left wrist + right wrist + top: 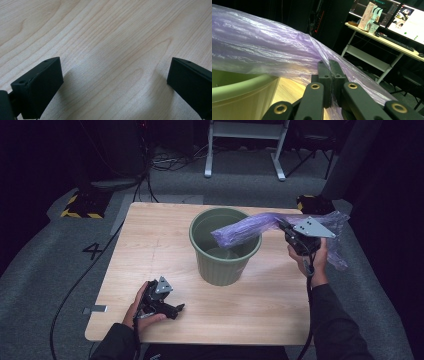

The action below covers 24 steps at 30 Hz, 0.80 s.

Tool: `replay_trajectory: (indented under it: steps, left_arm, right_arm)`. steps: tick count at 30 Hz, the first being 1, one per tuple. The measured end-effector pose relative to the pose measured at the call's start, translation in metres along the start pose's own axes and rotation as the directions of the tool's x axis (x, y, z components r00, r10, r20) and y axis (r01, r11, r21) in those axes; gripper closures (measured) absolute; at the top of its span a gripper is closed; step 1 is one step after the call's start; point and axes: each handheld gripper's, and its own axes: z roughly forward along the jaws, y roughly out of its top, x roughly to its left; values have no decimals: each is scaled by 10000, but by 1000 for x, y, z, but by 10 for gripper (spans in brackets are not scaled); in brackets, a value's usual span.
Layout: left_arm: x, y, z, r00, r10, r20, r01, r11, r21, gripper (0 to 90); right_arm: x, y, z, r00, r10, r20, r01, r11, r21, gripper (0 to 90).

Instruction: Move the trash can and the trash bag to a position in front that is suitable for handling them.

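Holding the purple bag [250, 227] clenched in my right claw [289, 231], draped over the green bin's [223, 265] rim; lining not done. Left claw [176, 309] rested released on desk [150, 245] near bin.

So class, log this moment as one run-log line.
right gripper: shut on purple bag, over green bin | left gripper: open, resting on table

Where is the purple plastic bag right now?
In the high view the purple bag is on the right, pinched in the right tool, with one end stretched over the green bin's rim.
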Motion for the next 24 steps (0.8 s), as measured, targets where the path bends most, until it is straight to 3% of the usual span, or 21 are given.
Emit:
replay_trajectory:
  steps: [24]
  left_arm:
    - [0, 0, 0, 10000, 17, 7, -17, 10000, -5, 0]
  right_arm:
    - [10, -4, 4, 9996, -226, -172, 227, 9997, 27, 899]
